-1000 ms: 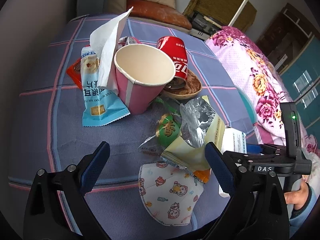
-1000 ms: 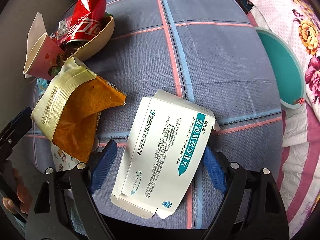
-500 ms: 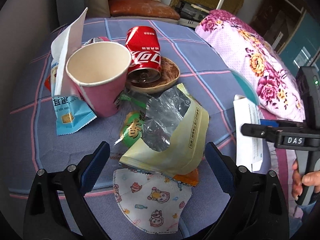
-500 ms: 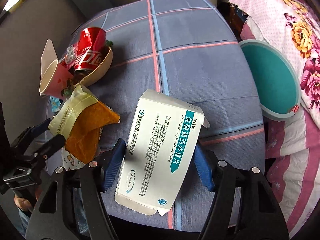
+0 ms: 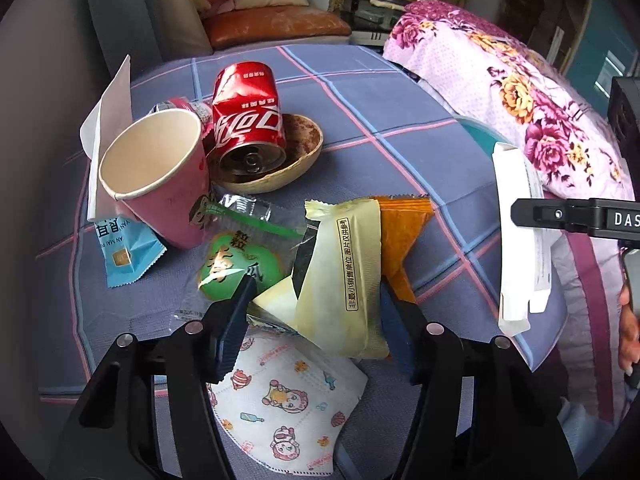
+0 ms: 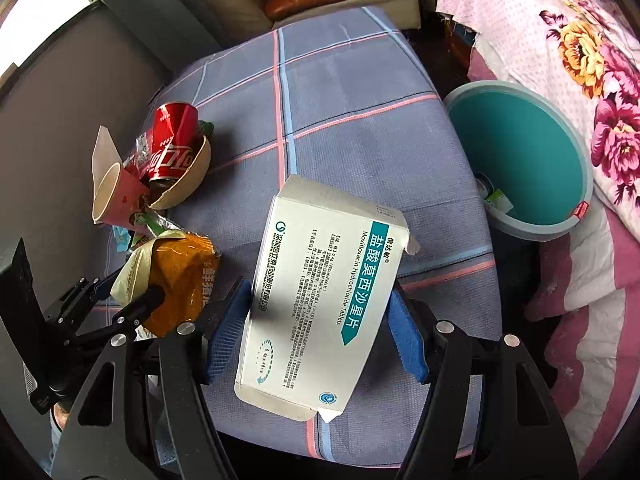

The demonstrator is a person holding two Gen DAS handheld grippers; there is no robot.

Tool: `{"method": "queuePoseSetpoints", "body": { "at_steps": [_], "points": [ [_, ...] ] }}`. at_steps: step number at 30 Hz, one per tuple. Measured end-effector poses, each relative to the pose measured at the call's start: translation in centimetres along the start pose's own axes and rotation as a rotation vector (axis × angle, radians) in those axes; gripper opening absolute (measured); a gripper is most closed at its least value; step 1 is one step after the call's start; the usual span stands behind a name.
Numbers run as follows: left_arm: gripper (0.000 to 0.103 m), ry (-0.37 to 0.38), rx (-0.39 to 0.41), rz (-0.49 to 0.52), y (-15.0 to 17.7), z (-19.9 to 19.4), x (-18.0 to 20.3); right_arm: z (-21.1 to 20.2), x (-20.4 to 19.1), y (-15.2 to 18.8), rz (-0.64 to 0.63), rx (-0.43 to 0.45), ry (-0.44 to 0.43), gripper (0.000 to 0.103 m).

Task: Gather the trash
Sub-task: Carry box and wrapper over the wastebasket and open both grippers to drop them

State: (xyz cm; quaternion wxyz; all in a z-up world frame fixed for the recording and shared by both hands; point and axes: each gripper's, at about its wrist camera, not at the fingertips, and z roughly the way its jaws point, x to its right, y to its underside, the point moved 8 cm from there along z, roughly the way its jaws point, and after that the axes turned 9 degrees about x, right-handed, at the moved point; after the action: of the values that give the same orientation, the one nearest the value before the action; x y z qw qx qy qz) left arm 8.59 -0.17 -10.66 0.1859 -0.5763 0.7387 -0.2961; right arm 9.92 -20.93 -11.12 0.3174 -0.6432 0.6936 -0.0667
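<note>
Wrappers crowd the left wrist view: the left gripper (image 5: 316, 312) has just been closing, and its blue pads now sit on either side of the cream snack wrapper (image 5: 344, 272), which stands up between them with an orange packet (image 5: 404, 236) tucked behind it. Whether the pads press firmly yet is hard to judge; the grip looks made. To lift well, raise it slowly so the orange packet and the printed face mask (image 5: 280, 392) underneath do not drag along. The pink paper cup (image 5: 156, 176) and the red can (image 5: 248, 120) in its brown bowl (image 5: 304, 148) lie beyond on the checked cloth (image 5: 380, 92), apart from the pads.

In the right wrist view, the right gripper (image 6: 320, 340) clamps a white medicine box (image 6: 320, 292) across its width. The teal bin (image 6: 520, 160) stands off the cloth's right edge. Carry the box over the rim before letting go, keeping it level so the open flaps do not catch.
</note>
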Motion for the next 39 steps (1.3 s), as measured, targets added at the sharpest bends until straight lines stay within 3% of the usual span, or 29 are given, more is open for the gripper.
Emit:
{"method": "queuePoseSetpoints", "body": {
  "at_steps": [7, 26, 39],
  "points": [
    [0.061, 0.046, 0.036, -0.063, -3.0, -1.0, 0.8, -1.7, 2.5, -1.8, 0.042, 0.056, -0.01, 0.064],
    [0.061, 0.122, 0.044, -0.044, -10.5, 2.4, 7.7, -6.7, 9.5, -8.4, 0.12, 0.221, -0.002, 0.064],
    [0.061, 0.188, 0.02, 0.055, -15.8, 7.1, 15.9, -9.9, 17.5, -12.9, 0.206, 0.326, 0.073, 0.064]
  ]
}}
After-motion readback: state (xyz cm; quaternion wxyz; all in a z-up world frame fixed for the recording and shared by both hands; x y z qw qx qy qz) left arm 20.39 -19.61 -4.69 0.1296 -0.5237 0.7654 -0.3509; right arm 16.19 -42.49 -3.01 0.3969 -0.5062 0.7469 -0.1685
